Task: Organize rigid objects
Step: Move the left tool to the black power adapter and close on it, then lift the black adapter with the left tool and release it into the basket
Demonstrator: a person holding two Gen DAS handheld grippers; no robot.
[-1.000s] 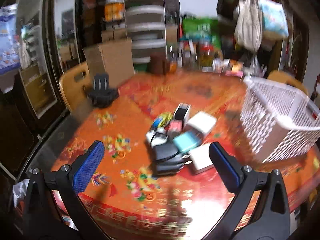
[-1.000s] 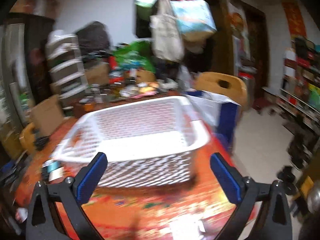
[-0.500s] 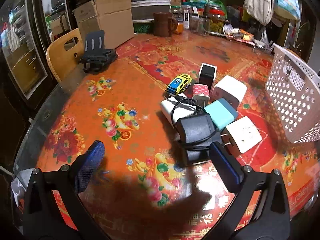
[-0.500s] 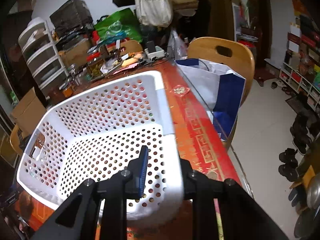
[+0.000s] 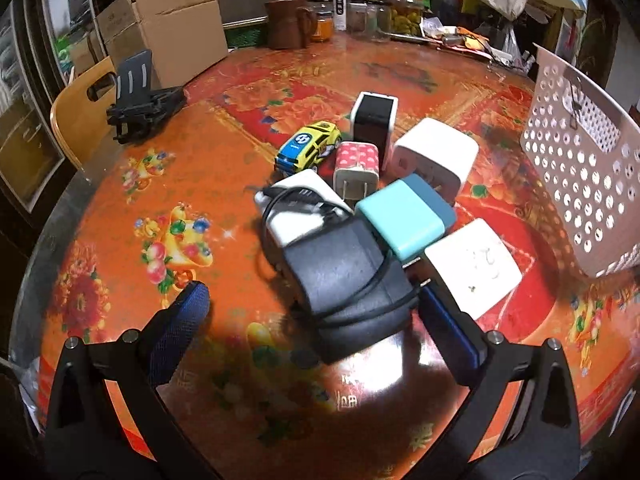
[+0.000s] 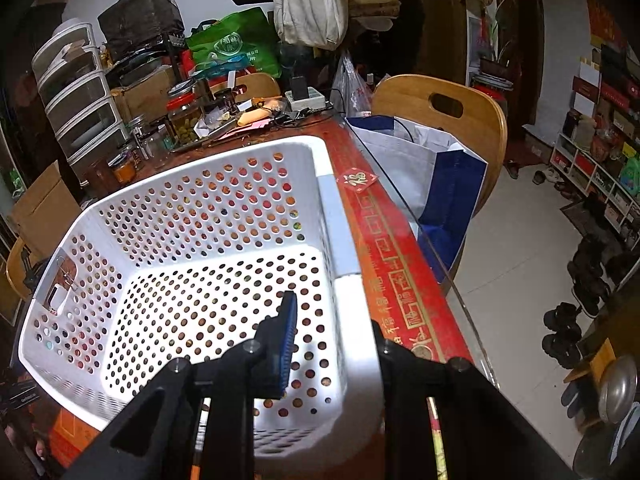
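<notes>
In the left wrist view a pile of chargers lies mid-table: a black power brick [image 5: 347, 276] wound with cable, a teal adapter [image 5: 404, 216], white cubes [image 5: 472, 266] [image 5: 434, 156], a pink dotted plug [image 5: 356, 168], a black-faced white box [image 5: 374, 122] and a yellow toy car [image 5: 308, 146]. My left gripper [image 5: 312, 316] is open, its fingers straddling the black brick's near end. My right gripper [image 6: 332, 340] is shut on the near right wall of the empty white perforated basket [image 6: 200, 240], which also shows in the left wrist view [image 5: 576, 168].
A black folding stand [image 5: 142, 108] sits at the table's left edge by a wooden chair [image 5: 80, 116]. Cardboard box [image 5: 168, 48], jug and jars line the far edge. A blue-white bag [image 6: 436, 184] on a chair stands beyond the table's right edge.
My left gripper moved forward and down to the black brick. My right gripper closed on the basket wall half a second ago and still holds it.
</notes>
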